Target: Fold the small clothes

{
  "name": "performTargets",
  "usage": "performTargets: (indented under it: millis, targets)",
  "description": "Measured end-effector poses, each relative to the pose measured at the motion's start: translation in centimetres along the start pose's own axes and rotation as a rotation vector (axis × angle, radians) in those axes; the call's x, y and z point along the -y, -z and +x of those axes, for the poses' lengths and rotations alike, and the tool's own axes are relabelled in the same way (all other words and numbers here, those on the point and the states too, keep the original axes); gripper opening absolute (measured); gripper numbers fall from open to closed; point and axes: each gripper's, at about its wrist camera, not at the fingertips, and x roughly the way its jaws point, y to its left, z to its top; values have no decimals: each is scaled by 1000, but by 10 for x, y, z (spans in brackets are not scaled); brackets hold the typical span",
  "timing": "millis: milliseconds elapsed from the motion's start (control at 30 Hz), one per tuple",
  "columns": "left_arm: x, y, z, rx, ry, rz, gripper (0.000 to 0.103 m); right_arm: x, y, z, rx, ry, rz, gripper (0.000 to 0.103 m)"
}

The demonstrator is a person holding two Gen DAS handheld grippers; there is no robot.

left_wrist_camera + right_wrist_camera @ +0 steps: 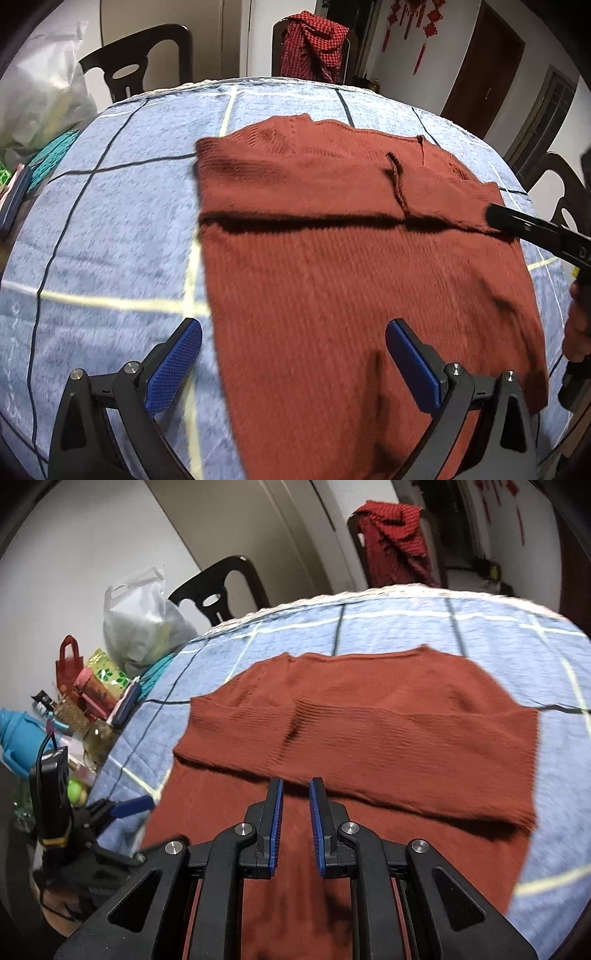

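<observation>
- Rust-red knit sweater (351,266) lies flat on the blue plaid tablecloth (110,229), sleeves folded across the chest; long axis runs from me away to the collar.
- My left gripper (293,363): spread wide, empty, straddling the hem's left edge; nearer the hem.
- My right gripper (296,805): narrow gap, nothing held, at the sleeve-fold edge.

Table covered w/ blue plaid cloth (110,229), white + dark grid lines, pale braided edge at far rim. Rust-red knit sweater (351,258) lies flat on it, sleeves folded in across the body. Left end: white plastic bag (144,627), teal mat (159,674), small red tote (68,664), boxes, bottles.
</observation>
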Motion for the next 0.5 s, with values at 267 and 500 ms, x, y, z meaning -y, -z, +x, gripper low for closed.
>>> performTargets:
  millis: [267,500]
  targets:
    - [-3,21,-13,12,-13,12,101,0,43,-21,-3,118,-75,20]
    - [1,45,-16,-10,-27,44,101,-4,90,-25,-44,176,-99,33]
